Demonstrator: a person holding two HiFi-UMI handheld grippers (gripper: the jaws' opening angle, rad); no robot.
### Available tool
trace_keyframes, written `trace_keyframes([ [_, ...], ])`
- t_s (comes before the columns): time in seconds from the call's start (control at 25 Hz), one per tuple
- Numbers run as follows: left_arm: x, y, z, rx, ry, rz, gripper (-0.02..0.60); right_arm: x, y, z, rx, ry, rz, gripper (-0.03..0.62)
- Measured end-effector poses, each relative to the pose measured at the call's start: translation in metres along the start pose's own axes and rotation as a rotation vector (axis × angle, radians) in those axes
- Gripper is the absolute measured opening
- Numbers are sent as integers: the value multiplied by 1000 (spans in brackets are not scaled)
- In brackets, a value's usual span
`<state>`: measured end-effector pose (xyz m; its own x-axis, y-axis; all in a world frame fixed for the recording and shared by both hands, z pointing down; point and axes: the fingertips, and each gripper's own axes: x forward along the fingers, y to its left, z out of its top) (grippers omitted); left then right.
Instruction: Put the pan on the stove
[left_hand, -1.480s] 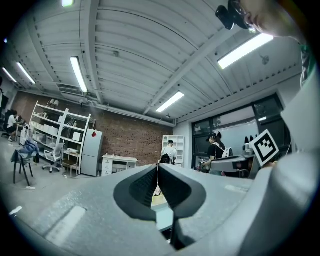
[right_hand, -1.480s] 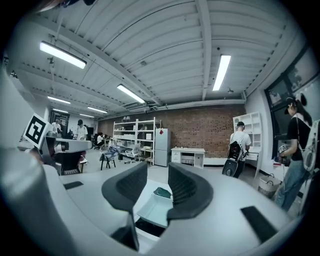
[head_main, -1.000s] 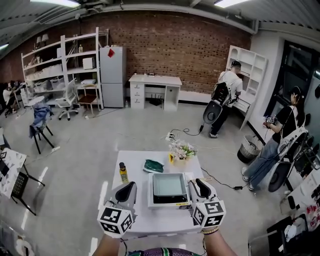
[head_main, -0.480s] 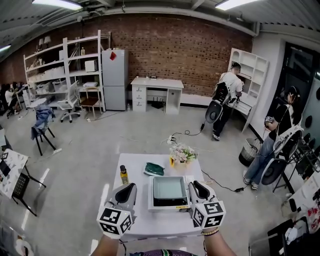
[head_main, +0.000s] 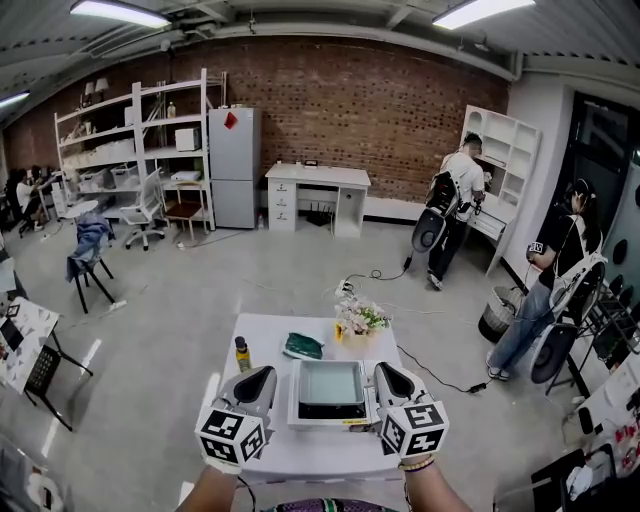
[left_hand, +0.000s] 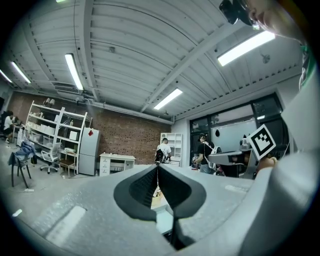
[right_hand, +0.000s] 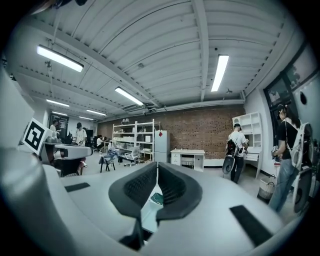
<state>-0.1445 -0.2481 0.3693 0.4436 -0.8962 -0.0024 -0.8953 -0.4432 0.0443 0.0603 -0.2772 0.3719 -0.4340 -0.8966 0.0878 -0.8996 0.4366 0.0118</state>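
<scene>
The right hand-held gripper (head_main: 384, 370) has just been closing its jaws, which now meet on nothing, like those of the left hand-held gripper (head_main: 264, 373); between them the square white-rimmed pan (head_main: 331, 383) seemingly already sits on the black stove (head_main: 322, 411).

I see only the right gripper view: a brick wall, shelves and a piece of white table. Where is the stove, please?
Observer: In the head view, the stove stands in the middle of the white table, near the person's edge.
Operator: Is the pan on it?
Observer: No. Its top looks bare, and I make out no pan anywhere on the table.
Operator: And where is the left claw?
Observer: The left claw is beside the stove's left edge. The left gripper view shows its jaws together, with nothing between them.
</scene>
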Motion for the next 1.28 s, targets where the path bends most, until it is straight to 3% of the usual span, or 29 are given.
trace_keyframes([
  [0.24,8,-12,9,22,-12,1,18,-4,-9,0,13,-2,33,3],
  [1.28,27,-31,-1,13,9,14,18,-7,-33,0,17,-14,30,2],
])
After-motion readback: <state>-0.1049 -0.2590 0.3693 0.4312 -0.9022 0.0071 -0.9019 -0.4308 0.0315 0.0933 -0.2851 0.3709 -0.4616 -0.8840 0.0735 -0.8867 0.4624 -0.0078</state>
